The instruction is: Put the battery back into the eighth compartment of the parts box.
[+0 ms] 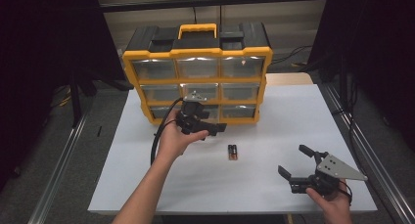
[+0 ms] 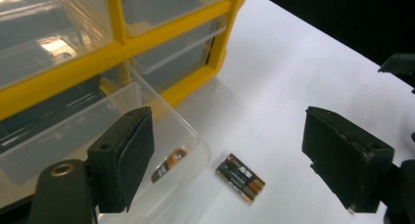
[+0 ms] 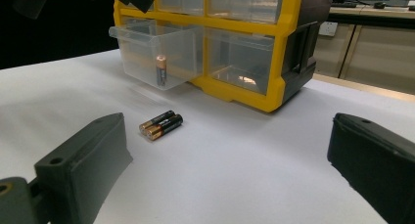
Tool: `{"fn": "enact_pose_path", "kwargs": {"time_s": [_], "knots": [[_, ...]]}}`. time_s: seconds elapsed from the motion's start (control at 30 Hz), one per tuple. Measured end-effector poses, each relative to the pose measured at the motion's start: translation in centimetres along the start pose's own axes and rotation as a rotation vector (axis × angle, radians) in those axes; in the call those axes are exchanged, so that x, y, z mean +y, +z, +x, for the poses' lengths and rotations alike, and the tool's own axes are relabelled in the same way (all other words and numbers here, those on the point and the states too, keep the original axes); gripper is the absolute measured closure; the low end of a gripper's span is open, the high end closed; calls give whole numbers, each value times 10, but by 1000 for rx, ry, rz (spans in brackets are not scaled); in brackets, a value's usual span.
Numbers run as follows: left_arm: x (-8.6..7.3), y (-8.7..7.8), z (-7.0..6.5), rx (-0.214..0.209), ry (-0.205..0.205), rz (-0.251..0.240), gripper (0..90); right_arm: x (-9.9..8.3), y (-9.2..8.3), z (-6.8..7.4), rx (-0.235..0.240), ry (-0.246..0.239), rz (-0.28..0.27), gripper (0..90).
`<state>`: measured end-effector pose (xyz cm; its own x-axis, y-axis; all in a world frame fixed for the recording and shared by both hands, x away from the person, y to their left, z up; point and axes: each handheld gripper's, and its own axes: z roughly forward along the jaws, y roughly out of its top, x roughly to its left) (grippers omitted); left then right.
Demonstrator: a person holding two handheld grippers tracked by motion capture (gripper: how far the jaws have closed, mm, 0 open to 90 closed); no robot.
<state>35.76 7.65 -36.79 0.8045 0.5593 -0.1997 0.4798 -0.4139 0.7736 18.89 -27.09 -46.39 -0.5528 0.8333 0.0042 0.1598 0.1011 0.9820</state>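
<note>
Looks like batteries are going into the yellow drawer organizer [image 1: 195, 79] sitting at the far edge of the desk [image 1: 274, 116]. Going L to R:

Left gripper [image 1: 205, 127] hangs just in front of the bottom row, over the pulled-out clear drawer [image 2: 147, 136]. Jaws stand wide w/ nothing between them. One AA battery [image 3: 161, 70] is already in that drawer, leaning up against the front wall.

Next, the pair of AA batteries [image 1: 232, 151] lies side by side, touching, flat on the desk near the middle, a bit toward the near edge from the drawer.

Right gripper [image 1: 300, 161] sits by the near right corner, jaws spread wide too, empty, pointed at the pair.

Handling-wise imo: AAs are small, rigid, fairly dense for their size, smooth wrap so kinda slippery, and they roll. Not fragile tho. Since the two touch, grabbing one means a pad has to wedge in the seam, or just pinch both across the outside. Best bet prob mid-body, pads across the round sides, not on the ends. The drawer is thin light plastic, so drop them in gently.
</note>
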Motion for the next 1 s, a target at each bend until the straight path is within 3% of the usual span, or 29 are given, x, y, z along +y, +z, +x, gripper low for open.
{"fn": "enact_pose_path", "kwargs": {"time_s": [0.2,0.27,0.33,0.43,1.0], "knots": [[-3,1,-5,-17,19,20,184,0,0,0,0,0,0,10],[-5,2,-7,-26,14,3,183,0,0,0,1,-1,-1,11],[-6,1,-8,-18,27,27,181,0,0,0,1,0,-1,10],[-8,2,-10,-26,30,9,178,0,0,0,3,-1,3,11],[-26,12,-26,-55,61,17,173,0,0,0,2,1,1,11]]}}
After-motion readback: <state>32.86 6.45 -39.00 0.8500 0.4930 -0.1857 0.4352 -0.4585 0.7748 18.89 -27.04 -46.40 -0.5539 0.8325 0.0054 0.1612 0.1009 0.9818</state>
